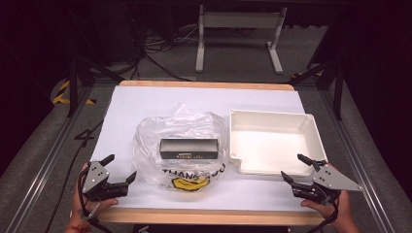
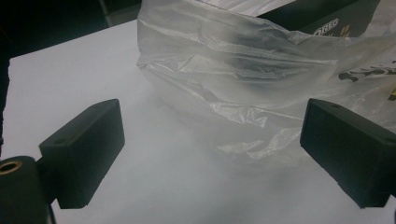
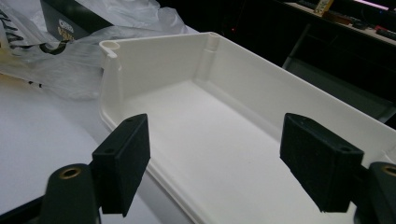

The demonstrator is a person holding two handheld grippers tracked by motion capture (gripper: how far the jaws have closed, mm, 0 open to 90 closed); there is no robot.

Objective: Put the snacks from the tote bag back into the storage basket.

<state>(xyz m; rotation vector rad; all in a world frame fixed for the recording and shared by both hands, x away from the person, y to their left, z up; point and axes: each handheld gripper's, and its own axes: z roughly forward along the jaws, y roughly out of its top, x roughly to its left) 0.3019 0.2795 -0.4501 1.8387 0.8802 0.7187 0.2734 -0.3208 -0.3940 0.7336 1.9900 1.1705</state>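
A clear plastic bag (image 1: 180,148) with yellow and black print lies mid-table, and a black box (image 1: 189,148) with gold lettering rests inside it. To its right stands an empty white tray (image 1: 272,143). My left gripper (image 1: 120,168) is open near the table's front left, its jaws facing the bag's (image 2: 243,79) left side with nothing between them. My right gripper (image 1: 297,169) is open at the front right, by the tray's near right corner. In the right gripper view its jaws frame the tray's (image 3: 187,74) inside, and the box (image 3: 70,18) lies at upper left.
The white table top (image 1: 145,104) has a wooden front edge (image 1: 204,216). Beyond the table is dark floor with cables and a white metal stand (image 1: 238,34). Metal rails (image 1: 43,160) run along both sides.
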